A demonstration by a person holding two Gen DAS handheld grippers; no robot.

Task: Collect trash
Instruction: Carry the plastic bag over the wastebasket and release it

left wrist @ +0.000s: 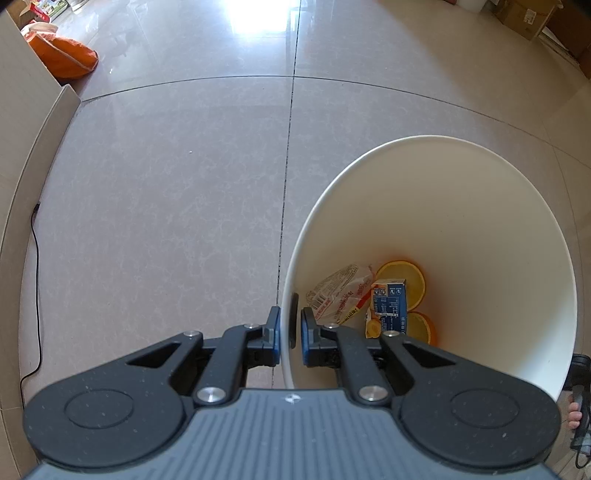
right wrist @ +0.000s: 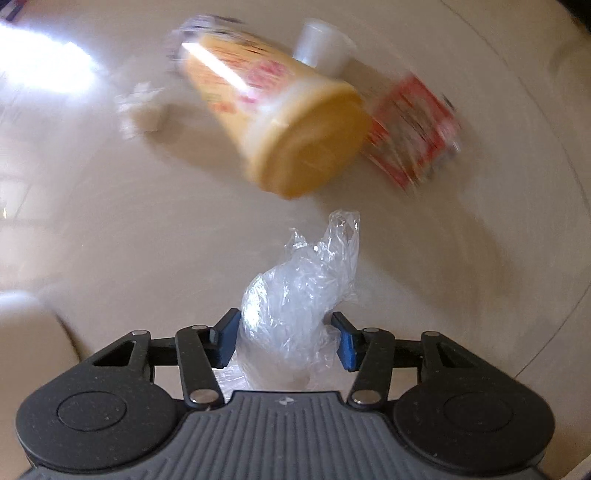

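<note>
In the left wrist view my left gripper [left wrist: 290, 325] is shut on the near rim of a white bin [left wrist: 480, 221], one pad inside and one outside. At the bin's bottom lie a clear printed wrapper [left wrist: 340, 291], a blue carton [left wrist: 389, 302] and orange slices [left wrist: 402, 271]. In the right wrist view my right gripper [right wrist: 286, 332] points down at the floor, shut on a crumpled clear plastic bag [right wrist: 295, 288]. Beyond it, blurred, lie a yellow cup [right wrist: 280, 125] on its side, a small white cup [right wrist: 321, 48], a red wrapper [right wrist: 413, 129] and a white paper scrap [right wrist: 140, 110].
Pale floor tiles stretch left of the bin. A cardboard panel [left wrist: 22, 110] and a black cable [left wrist: 35, 277] run along the left edge, with an orange bag [left wrist: 70, 59] behind. Cardboard boxes [left wrist: 524, 18] stand at the far right. A hand [left wrist: 574, 417] shows beside the bin.
</note>
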